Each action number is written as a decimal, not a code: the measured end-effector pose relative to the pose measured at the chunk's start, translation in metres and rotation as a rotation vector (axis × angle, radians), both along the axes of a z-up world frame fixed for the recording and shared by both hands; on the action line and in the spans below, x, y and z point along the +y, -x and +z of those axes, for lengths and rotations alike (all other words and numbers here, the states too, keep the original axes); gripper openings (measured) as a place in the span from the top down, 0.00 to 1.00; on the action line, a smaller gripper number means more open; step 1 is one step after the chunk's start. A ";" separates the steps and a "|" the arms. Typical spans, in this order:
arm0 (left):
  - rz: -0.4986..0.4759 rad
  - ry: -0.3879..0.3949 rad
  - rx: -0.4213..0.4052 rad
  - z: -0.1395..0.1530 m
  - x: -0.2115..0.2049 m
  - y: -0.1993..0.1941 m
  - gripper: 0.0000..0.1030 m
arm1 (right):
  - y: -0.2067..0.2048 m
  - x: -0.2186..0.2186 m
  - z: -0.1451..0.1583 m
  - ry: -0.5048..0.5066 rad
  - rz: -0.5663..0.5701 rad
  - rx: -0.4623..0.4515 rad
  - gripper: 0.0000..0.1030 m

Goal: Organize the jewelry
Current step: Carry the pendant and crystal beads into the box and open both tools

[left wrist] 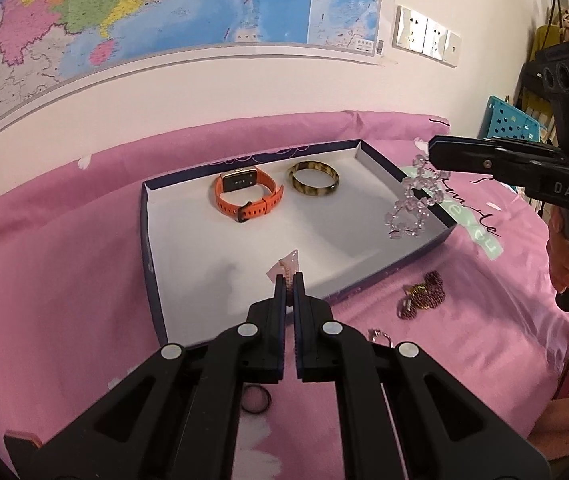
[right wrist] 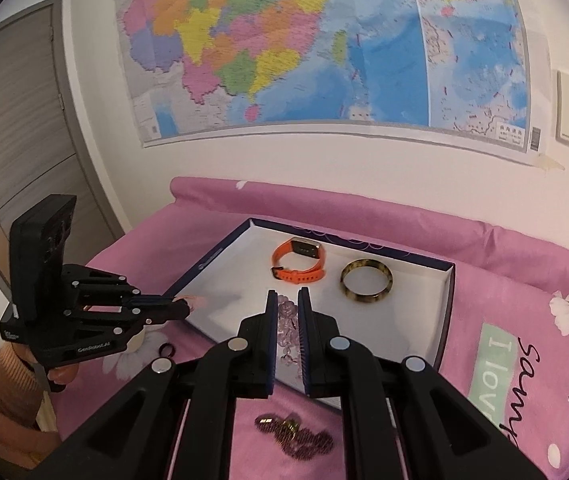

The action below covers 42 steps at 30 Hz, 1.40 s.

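1. The left gripper (left wrist: 290,282) is pinching a small pink beaded piece (left wrist: 289,266) between nearly closed fingers, over the near edge of the box (left wrist: 156,280).
2. The right gripper (right wrist: 287,300) is gripping a clear bead bracelet (left wrist: 412,200), dangling over the box's right wall.
3. An orange watch (left wrist: 244,196) and a brown bangle (left wrist: 313,179) are lying inside the box.
4. A dark chain (left wrist: 422,296) is lying on the pink cloth (left wrist: 64,280) beside the box.

The pink item (left wrist: 289,266) in the left gripper (left wrist: 290,282) is mostly hidden between the fingers; its type cannot be determined. The dark ring (left wrist: 256,399) is partly covered by the gripper body. The beaded bracelet (right wrist: 289,330) is partly hidden by the right gripper (right wrist: 287,300).
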<state>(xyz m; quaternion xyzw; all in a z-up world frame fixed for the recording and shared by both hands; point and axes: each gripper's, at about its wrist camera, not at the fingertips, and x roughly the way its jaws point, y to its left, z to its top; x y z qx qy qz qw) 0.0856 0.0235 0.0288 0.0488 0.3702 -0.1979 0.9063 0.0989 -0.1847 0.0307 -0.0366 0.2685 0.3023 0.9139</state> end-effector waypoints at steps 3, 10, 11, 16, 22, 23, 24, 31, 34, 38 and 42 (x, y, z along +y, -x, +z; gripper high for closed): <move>-0.004 -0.012 0.006 -0.002 -0.002 -0.009 0.96 | -0.013 0.001 -0.004 -0.002 -0.016 0.016 0.92; -0.001 -0.031 0.039 -0.011 -0.007 -0.032 0.96 | -0.040 0.006 -0.014 -0.010 -0.034 0.059 0.92; 0.000 -0.034 0.040 -0.012 -0.008 -0.034 0.96 | -0.043 0.007 -0.015 -0.013 -0.036 0.065 0.92; 0.012 -0.036 0.059 -0.016 -0.008 -0.047 0.96 | -0.057 0.011 -0.019 -0.037 -0.037 0.094 0.92; 0.024 -0.053 0.073 -0.021 -0.009 -0.059 0.96 | -0.075 0.013 -0.021 -0.114 -0.035 0.140 0.92; 0.024 -0.052 0.075 -0.022 -0.009 -0.060 0.96 | -0.078 0.012 -0.022 -0.124 -0.041 0.149 0.92; 0.026 -0.052 0.078 -0.023 -0.009 -0.061 0.96 | -0.082 0.012 -0.024 -0.131 -0.045 0.159 0.92; 0.030 -0.065 0.095 -0.028 -0.008 -0.069 0.96 | -0.098 0.000 -0.043 -0.132 -0.105 0.225 0.92; 0.028 -0.071 0.099 -0.028 -0.010 -0.073 0.96 | -0.100 0.000 -0.046 -0.104 -0.116 0.228 0.92; 0.032 -0.080 0.116 -0.032 -0.012 -0.082 0.96 | -0.103 0.002 -0.051 -0.066 -0.126 0.225 0.92; 0.028 -0.083 0.139 -0.038 -0.013 -0.090 0.96 | -0.106 0.002 -0.057 -0.046 -0.133 0.232 0.92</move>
